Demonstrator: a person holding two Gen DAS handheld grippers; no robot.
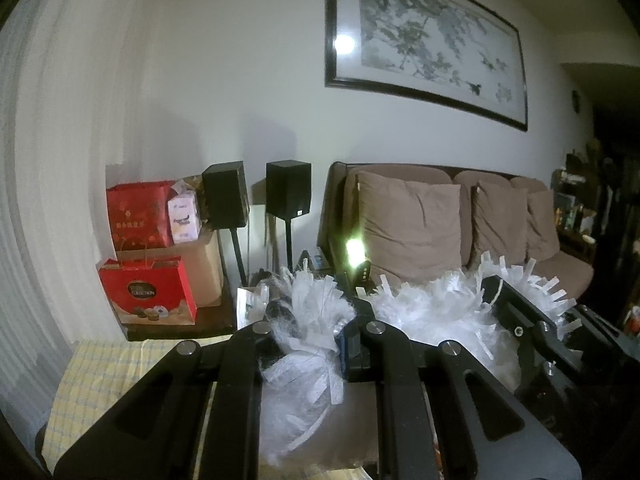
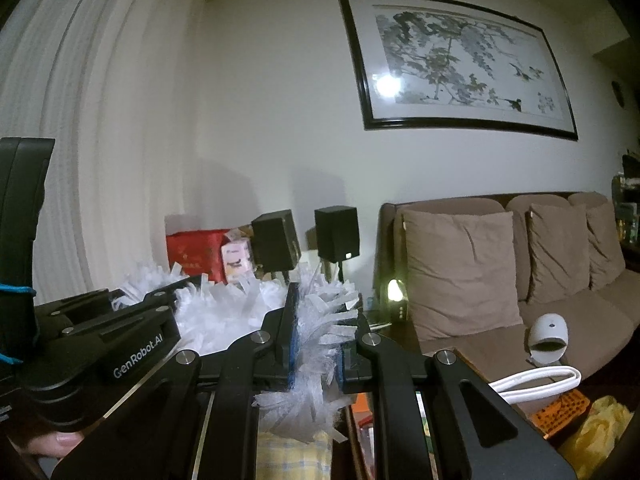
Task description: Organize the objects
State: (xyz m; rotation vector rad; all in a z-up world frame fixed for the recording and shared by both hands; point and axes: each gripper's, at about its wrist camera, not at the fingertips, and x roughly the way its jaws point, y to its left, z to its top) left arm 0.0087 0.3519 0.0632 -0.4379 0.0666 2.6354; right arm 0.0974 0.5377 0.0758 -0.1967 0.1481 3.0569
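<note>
Behind our grippers lies a dim living room: a brown sofa under a framed ink painting, two black speakers on stands, and two red gift bags stacked in the corner by the curtain. We hold the one thing we are tidying, a white shredded-plastic fringe, lifted in front of us between both tools. Our left gripper has its jaws drawn narrow and pinched on one bunch of it; our right gripper is likewise nearly closed, its blue pads squeezing another bunch, so the fluffy mass spans from one to the other. We judge it very light, soft and limp, with nothing stiff to lever on; the thin strips look slippery and easy to tear, so gripping a thick gathered clump rather than loose ends seems wisest. We count one fringe, three cushions on the sofa, and one white domed gadget on the seat.
</note>
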